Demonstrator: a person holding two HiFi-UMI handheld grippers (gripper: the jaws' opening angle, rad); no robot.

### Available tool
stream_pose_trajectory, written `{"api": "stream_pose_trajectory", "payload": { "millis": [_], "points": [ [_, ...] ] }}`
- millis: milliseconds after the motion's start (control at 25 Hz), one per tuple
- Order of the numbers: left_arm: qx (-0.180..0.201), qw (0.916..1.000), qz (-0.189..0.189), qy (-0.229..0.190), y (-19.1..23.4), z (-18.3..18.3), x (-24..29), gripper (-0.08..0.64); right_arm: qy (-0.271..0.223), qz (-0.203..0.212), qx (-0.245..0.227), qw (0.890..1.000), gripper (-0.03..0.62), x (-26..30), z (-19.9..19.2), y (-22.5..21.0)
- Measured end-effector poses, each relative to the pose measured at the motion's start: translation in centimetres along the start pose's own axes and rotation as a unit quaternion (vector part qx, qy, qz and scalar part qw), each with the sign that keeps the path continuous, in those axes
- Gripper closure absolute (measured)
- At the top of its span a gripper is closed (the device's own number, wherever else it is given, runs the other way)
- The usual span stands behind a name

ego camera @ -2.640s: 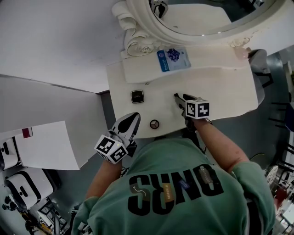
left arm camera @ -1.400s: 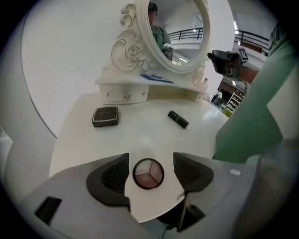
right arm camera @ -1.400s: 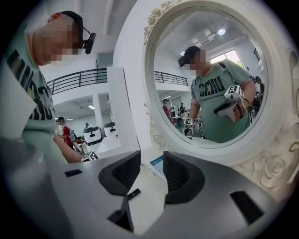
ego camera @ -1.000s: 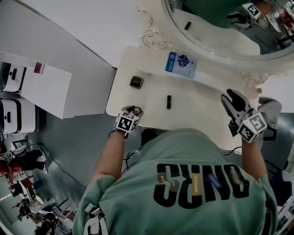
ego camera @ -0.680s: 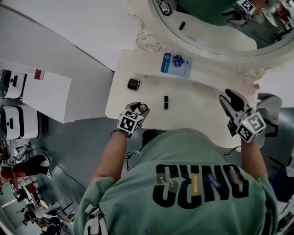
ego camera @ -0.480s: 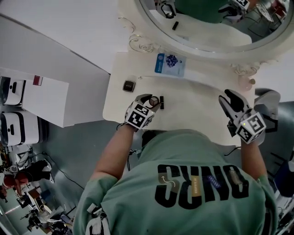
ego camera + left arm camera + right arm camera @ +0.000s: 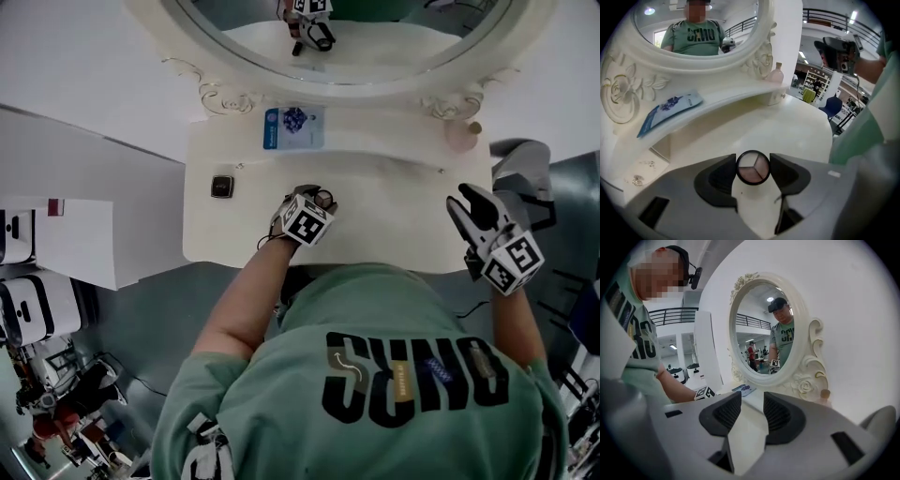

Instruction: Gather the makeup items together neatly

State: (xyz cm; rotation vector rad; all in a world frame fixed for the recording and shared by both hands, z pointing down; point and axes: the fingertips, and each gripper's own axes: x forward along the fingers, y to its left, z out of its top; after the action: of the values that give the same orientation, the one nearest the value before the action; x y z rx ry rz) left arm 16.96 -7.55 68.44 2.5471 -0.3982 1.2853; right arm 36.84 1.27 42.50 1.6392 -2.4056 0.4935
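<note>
The left gripper (image 7: 752, 168) pinches a round black-rimmed compact of 3 pinkish powders (image 7: 753, 167) between its jaws; from above the compact barely shows past the gripper's cube. Off the white dressing table's (image 7: 394, 220) right edge, the right gripper (image 7: 752, 411) stands part-open and empty. A square black compact (image 7: 222, 187) lies well left of the left gripper.

I count one round black-rimmed eyeshadow compact (image 7: 753, 168) with three pinkish shades, at centre frame. One small square black case (image 7: 222, 186) is at the left. One flat blue sachet (image 7: 293, 127) and one pale pink bottle (image 7: 459, 136) are along the top. There are two grey grippers: the left gripper (image 7: 318, 203) and the right gripper (image 7: 752, 404).
</note>
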Motion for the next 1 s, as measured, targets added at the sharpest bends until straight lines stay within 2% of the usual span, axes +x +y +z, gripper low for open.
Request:
{"api": "stream_pose_trajectory", "payload": {
  "millis": [200, 480, 600, 720, 880, 1000],
  "points": [
    [0.021, 0.9992, 0.007, 0.034, -1.0, -1.2, 3.2, 0.327, 0.006, -0.016, 0.003, 1.000, 0.449, -2.5, -1.2, -1.1],
    [0.022, 0.9996, 0.005, 0.018, -1.7, 0.1, 3.0, 0.321, 0.000, -0.021, 0.010, 1.000, 0.449, -4.0, -1.3, -1.6],
    [-0.003, 0.9998, 0.014, -0.015, -1.2, 1.0, 0.7, 0.311, -0.009, -0.008, 0.004, 1.000, 0.449, -3.5, -0.6, -1.0],
    [-0.039, 0.9976, 0.040, -0.041, 1.4, 0.3, -2.6, 0.311, -0.023, 0.004, -0.008, 1.000, 0.449, -2.0, 0.5, -0.1],
    [-0.092, 0.9909, 0.086, -0.049, 7.1, -3.0, -8.1, 0.311, -0.034, 0.016, -0.011, 0.999, 0.453, 1.3, 1.9, 1.5],
    [-0.129, 0.9842, 0.116, -0.038, 11.6, -6.9, -11.4, 0.311, -0.031, 0.024, -0.012, 0.999, 0.453, 4.0, 2.8, 3.5]
  ]
}}
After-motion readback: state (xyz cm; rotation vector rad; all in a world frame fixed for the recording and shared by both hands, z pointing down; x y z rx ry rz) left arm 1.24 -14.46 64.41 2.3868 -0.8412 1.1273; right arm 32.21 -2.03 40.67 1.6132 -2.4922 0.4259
